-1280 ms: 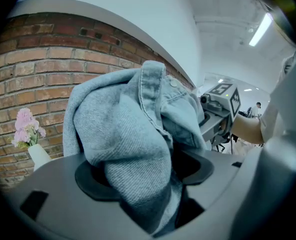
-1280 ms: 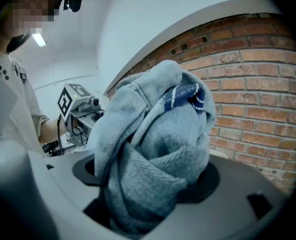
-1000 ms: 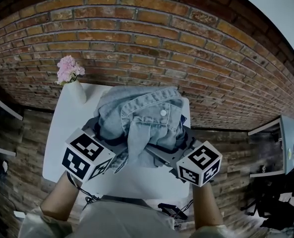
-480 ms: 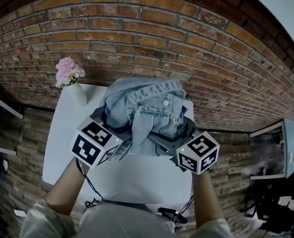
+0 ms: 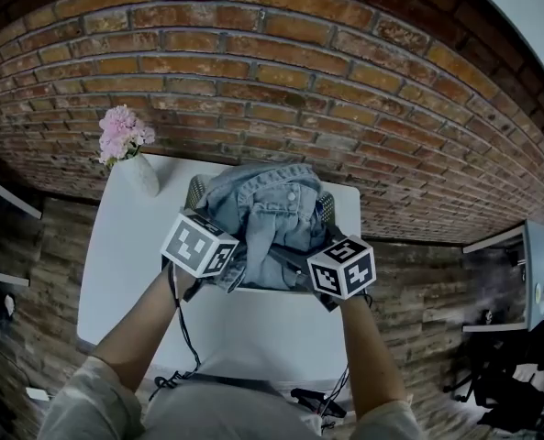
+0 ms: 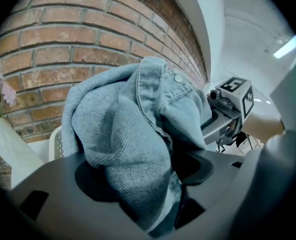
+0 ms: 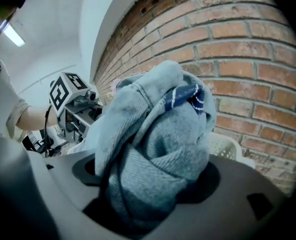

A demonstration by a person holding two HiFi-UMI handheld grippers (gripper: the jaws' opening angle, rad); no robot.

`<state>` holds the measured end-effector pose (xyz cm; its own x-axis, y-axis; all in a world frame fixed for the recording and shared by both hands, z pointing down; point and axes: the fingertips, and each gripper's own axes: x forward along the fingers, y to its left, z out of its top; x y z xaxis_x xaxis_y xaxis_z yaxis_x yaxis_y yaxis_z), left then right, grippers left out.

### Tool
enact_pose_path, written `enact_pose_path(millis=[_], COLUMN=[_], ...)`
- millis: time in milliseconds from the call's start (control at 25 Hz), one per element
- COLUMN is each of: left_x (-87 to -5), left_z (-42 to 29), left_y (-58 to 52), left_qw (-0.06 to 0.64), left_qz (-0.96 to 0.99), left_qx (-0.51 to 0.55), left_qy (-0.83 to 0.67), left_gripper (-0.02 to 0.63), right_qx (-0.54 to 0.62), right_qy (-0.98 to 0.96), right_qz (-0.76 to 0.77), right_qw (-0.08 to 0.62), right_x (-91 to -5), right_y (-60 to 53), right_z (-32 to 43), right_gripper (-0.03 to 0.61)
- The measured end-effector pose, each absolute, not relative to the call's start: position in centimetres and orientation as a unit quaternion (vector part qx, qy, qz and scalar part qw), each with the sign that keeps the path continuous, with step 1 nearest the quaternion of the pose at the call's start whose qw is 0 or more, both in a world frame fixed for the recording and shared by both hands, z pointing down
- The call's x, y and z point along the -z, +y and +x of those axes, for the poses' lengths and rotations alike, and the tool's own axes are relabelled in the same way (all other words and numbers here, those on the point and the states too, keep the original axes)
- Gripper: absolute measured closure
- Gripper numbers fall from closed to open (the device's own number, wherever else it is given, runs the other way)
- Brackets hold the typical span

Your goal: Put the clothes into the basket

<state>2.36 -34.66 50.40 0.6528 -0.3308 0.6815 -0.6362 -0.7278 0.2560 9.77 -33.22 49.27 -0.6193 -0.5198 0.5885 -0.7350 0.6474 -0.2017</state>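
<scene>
A bundle of clothes, a light denim jacket (image 5: 270,211) on top, hangs between my two grippers over a white perforated basket (image 5: 195,191) on the white table (image 5: 134,246). My left gripper (image 5: 218,262) is shut on the denim jacket (image 6: 133,134), with cloth filling its jaws. My right gripper (image 5: 314,273) is shut on the other side, where a grey knit garment (image 7: 162,164) with a blue-striped edge shows under the denim. The basket's rim (image 7: 228,147) shows just beyond the bundle, and its inside is hidden by the clothes.
A white vase (image 5: 141,172) with pink flowers stands at the table's far left corner, close to the basket rim (image 6: 58,143). A brick wall (image 5: 281,71) runs right behind the table. Cables (image 5: 184,346) hang off the table's near edge.
Both grippers have carried the bundle forward, away from me and toward the wall. It now sits lower over the basket, whose rim shows on both sides.
</scene>
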Motion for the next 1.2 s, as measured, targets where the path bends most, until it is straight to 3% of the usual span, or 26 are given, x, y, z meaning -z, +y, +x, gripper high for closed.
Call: enact_pose_path(millis=[680,1200], left_x=[-58.1,-60.5], left_z=[1.6,1.0], left_y=[-34.8,-35.1], left_qw=[0.348,0.34], left_qz=[0.81,0.775], left_qx=[-0.385,-0.447], left_qy=[-0.274,-0.289], left_gripper=[0.301,0.265], right_qx=[-0.363,-0.394], right_qy=[-0.791,-0.741], right_qz=[0.35,0.386], right_qw=[0.346,0.383], right_x=[-57.2,-60.0], right_y=[-33.8,-34.0], right_z=[10.5,11.2], right_gripper=[0.19,0.153])
